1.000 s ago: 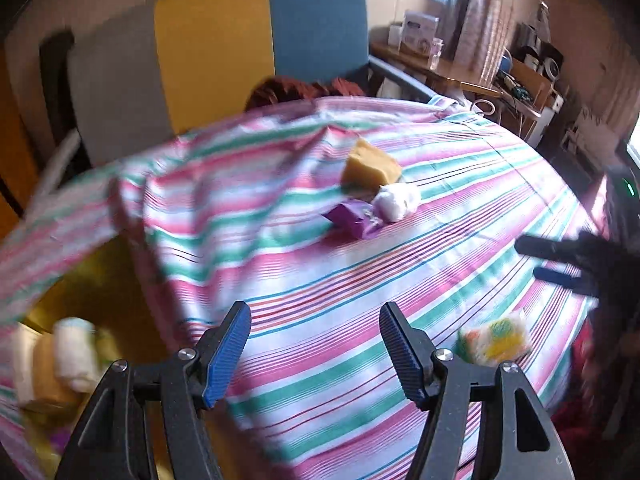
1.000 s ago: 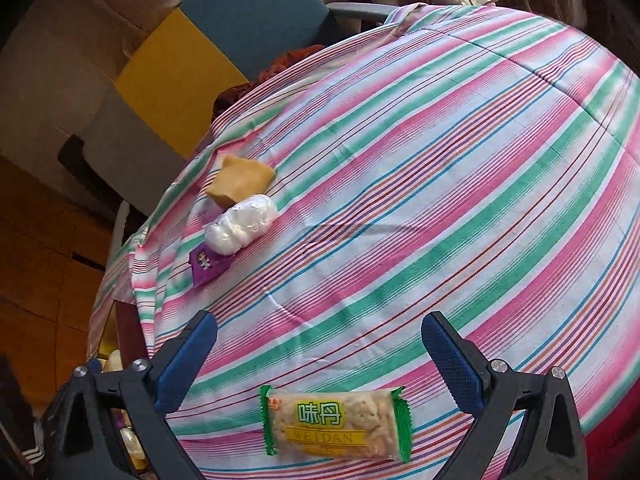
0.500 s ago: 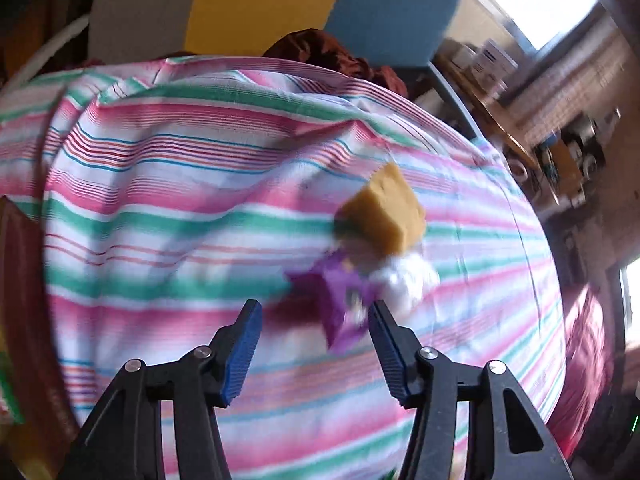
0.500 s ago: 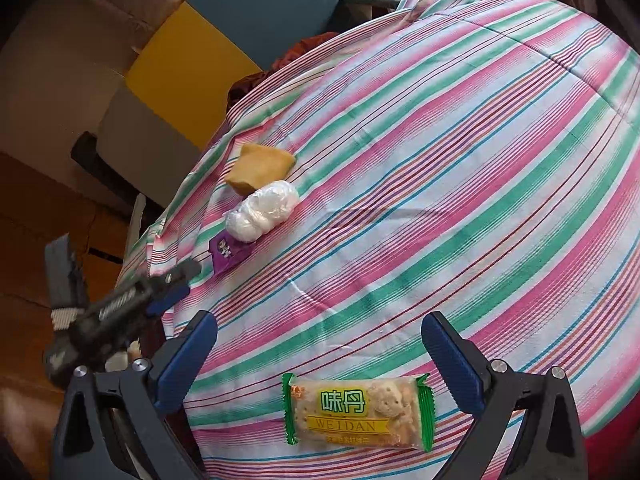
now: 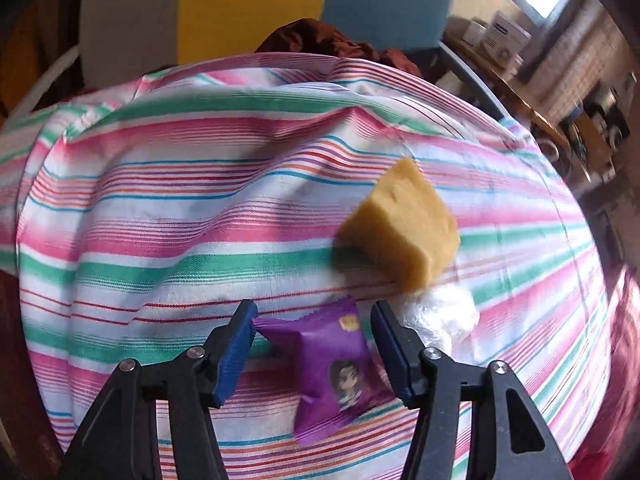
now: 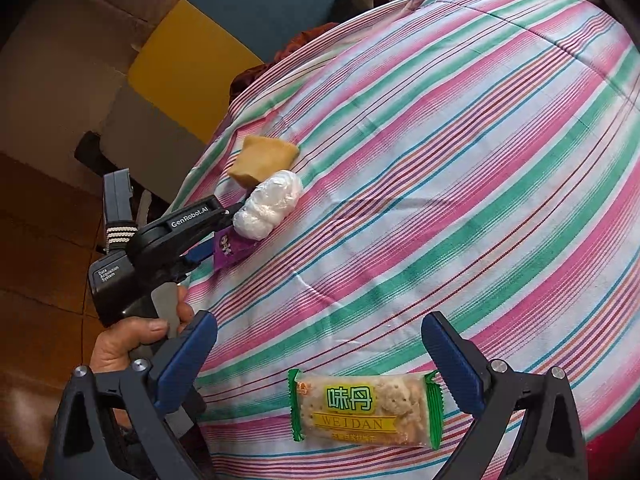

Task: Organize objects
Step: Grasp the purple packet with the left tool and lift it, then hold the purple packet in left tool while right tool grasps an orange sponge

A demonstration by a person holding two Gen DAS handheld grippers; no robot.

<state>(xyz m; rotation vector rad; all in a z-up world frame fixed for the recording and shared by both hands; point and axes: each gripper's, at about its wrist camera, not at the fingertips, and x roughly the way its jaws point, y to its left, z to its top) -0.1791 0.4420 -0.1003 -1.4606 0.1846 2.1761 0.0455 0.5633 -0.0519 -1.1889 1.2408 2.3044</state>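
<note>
A purple snack packet (image 5: pixel 332 372) lies on the striped tablecloth (image 5: pixel 180 208), and my left gripper (image 5: pixel 314 316) straddles it, pointing steeply down. The left pad touches the packet's corner and the right pad stands just clear, so the jaws are open around it. Behind it lie a yellow wedge-shaped block (image 5: pixel 400 224) and a white plastic-wrapped bundle (image 5: pixel 440 316). In the right wrist view, my right gripper (image 6: pixel 320 332) is wide open above a green-edged cracker packet (image 6: pixel 364 412). The left gripper (image 6: pixel 224 232) shows there at the purple packet (image 6: pixel 230 250), held by a hand (image 6: pixel 124 340).
A chair with a grey, yellow and blue back (image 5: pixel 248 4) stands beyond the table's far edge, with a dark red cloth (image 5: pixel 316 40) on it. A cluttered desk (image 5: pixel 500 40) is at the back right. The table edge drops to wooden floor (image 6: pixel 40 220) on the left.
My left gripper swung in over the table and came down around the purple packet, its jaws narrowing. The right gripper stayed over the cracker packet.
</note>
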